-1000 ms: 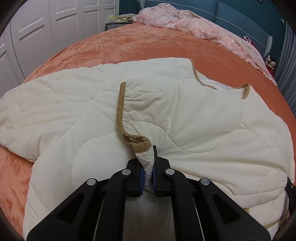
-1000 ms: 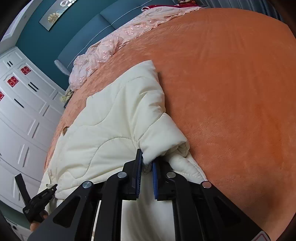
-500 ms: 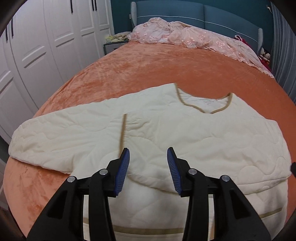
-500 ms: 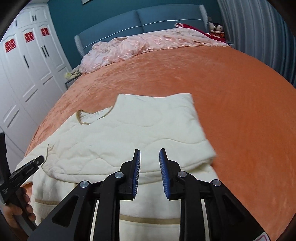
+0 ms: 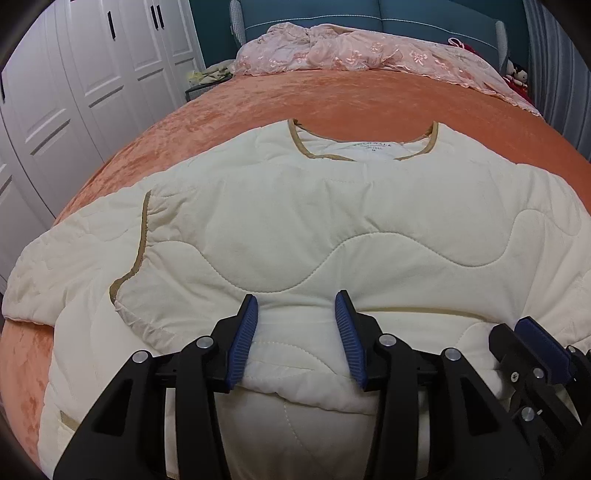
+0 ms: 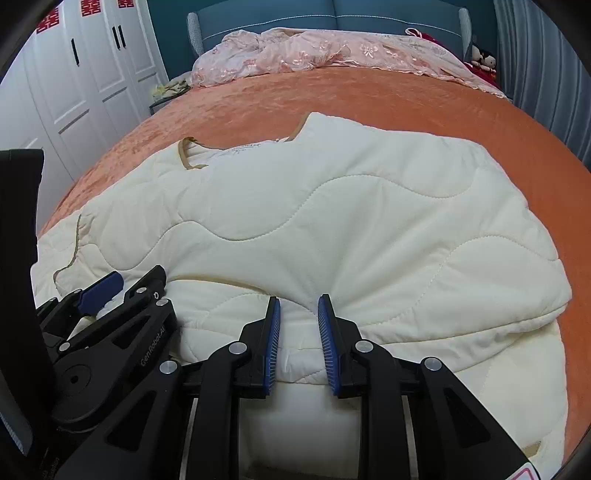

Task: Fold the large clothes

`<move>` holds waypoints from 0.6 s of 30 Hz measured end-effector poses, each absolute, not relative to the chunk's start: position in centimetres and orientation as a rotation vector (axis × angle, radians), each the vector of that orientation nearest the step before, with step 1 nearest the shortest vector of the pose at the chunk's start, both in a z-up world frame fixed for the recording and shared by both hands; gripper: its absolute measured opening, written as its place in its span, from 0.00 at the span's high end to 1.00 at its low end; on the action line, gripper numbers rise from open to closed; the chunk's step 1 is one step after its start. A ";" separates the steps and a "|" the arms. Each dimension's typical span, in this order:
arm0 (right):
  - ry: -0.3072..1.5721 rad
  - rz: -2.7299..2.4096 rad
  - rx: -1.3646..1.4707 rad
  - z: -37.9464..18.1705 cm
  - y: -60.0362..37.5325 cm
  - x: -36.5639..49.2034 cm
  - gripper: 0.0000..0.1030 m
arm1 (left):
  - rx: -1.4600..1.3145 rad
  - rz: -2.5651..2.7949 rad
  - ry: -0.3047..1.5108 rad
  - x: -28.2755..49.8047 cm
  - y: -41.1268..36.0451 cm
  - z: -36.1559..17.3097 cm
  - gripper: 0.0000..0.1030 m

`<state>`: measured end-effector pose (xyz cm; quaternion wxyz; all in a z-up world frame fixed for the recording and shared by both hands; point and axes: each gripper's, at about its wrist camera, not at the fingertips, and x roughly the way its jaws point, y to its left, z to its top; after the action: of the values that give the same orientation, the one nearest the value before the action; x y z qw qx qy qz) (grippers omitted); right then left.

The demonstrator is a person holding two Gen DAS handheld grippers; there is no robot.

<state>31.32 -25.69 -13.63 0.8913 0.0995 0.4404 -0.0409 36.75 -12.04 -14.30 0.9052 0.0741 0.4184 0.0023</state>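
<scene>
Cream quilted jacket is lying spread across the orange bed, neckline toward the headboard, with both sleeves folded in over the body. You are holding your left gripper with its fingers spread wide over the folded edge, pinching nothing. Your right gripper is sitting just beside it, fingers parted around a ridge of fabric, not clamping it. Pink bedding is bunching at the head.

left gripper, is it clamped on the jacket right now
No, the left gripper has its jaws apart, with the cream jacket lying loose between them.
</scene>
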 end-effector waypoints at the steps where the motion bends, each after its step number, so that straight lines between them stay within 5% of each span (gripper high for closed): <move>1: 0.912 -0.084 0.209 -13.8 -25.6 31.5 0.77 | 0.155 0.008 0.859 36.7 -12.1 -14.4 0.58; 18: 0.858 -0.113 0.196 -15.0 -25.1 31.2 0.79 | 0.126 0.019 0.812 36.8 -11.7 -15.2 0.54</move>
<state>31.15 -25.05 -14.96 0.9033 0.0950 0.4149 -0.0546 36.77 -11.74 -15.25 0.9168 0.0612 0.3944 0.0091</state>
